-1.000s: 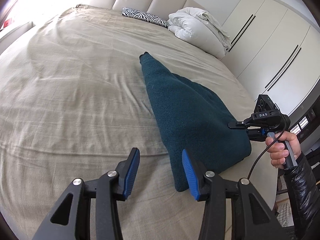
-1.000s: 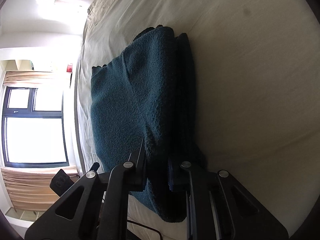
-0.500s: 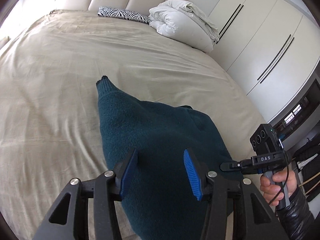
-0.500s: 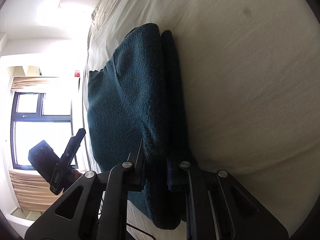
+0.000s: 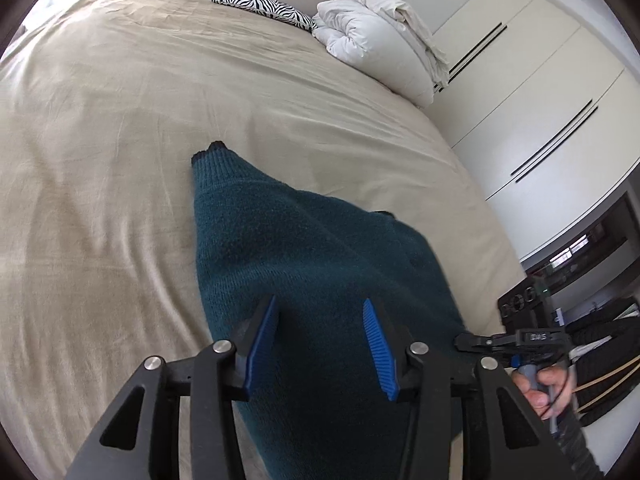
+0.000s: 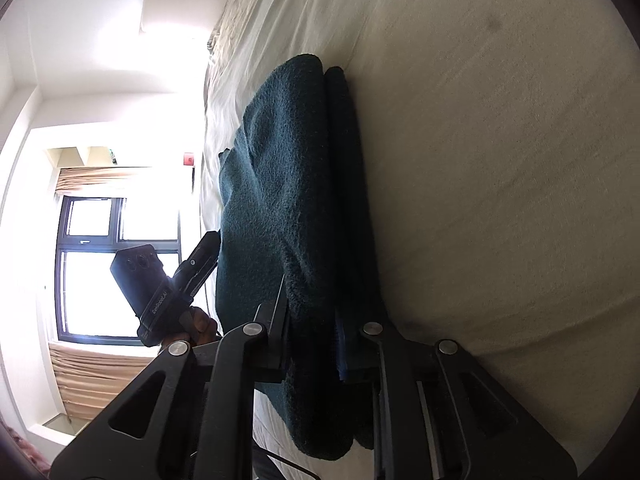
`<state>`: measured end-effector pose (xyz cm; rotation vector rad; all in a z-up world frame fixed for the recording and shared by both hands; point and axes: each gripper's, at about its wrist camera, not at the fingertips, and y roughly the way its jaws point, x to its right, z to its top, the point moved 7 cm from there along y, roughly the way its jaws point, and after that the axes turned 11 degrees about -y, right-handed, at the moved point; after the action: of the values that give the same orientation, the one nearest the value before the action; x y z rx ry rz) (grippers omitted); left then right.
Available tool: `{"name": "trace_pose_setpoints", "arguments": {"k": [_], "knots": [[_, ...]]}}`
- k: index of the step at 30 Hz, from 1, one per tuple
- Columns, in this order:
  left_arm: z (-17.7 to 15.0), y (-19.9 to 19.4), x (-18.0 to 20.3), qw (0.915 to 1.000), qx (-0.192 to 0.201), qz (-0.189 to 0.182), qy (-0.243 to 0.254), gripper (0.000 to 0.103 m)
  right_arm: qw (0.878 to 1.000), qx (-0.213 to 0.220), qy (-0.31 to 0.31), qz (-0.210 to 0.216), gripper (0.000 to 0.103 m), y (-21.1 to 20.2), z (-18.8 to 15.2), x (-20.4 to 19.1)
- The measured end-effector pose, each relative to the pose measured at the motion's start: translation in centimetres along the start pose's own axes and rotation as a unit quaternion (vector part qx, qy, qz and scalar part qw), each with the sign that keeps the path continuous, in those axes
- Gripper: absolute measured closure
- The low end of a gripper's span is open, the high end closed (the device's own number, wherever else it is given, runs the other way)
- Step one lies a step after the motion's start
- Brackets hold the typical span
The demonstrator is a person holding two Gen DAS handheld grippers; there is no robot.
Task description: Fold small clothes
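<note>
A dark teal knitted sweater (image 5: 304,264) lies folded on the beige bed sheet (image 5: 120,120), its ribbed cuff pointing toward the headboard. My left gripper (image 5: 320,336) is open and hovers just above the sweater's near part, holding nothing. My right gripper (image 6: 312,320) is shut on the sweater's (image 6: 288,184) folded edge; it also shows in the left wrist view (image 5: 476,340) at the sweater's right side. The left gripper also shows in the right wrist view (image 6: 200,256), beside the sweater's far side.
A zebra-print pillow (image 5: 260,6) and a rolled white duvet (image 5: 380,40) lie at the head of the bed. White wardrobe doors (image 5: 540,92) stand to the right. A window (image 6: 100,272) is across the room.
My left gripper has moved from beside the sweater's near corner to over the sweater, still open. The right gripper has kept its grip on the folded edge.
</note>
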<state>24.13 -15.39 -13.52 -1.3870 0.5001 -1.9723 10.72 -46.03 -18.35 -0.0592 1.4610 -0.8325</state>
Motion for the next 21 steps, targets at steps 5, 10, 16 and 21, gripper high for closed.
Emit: {"name": "trace_pose_setpoints", "arguments": {"k": [5, 10, 16, 21], "knots": [[-3.1, -1.1, 1.9, 0.99, -0.057, -0.124, -0.037, 0.045, 0.999, 0.031, -0.005, 0.025, 0.082, -2.2, -1.0, -1.9], [-5.7, 0.5, -0.9, 0.9821, -0.067, -0.149, -0.093, 0.053, 1.0, 0.011, 0.011, 0.011, 0.082, -1.1, -2.8, -1.1], [-6.5, 0.6, -2.4, 0.9842, -0.066, -0.125, -0.107, 0.086, 0.999, 0.024, 0.033, 0.01, 0.088, -0.6, -3.6, 0.8], [-7.9, -2.0, 0.5, 0.994, -0.037, -0.092, -0.046, 0.048, 0.998, 0.044, 0.011, -0.033, 0.085, -2.7, -3.9, -0.6]]}}
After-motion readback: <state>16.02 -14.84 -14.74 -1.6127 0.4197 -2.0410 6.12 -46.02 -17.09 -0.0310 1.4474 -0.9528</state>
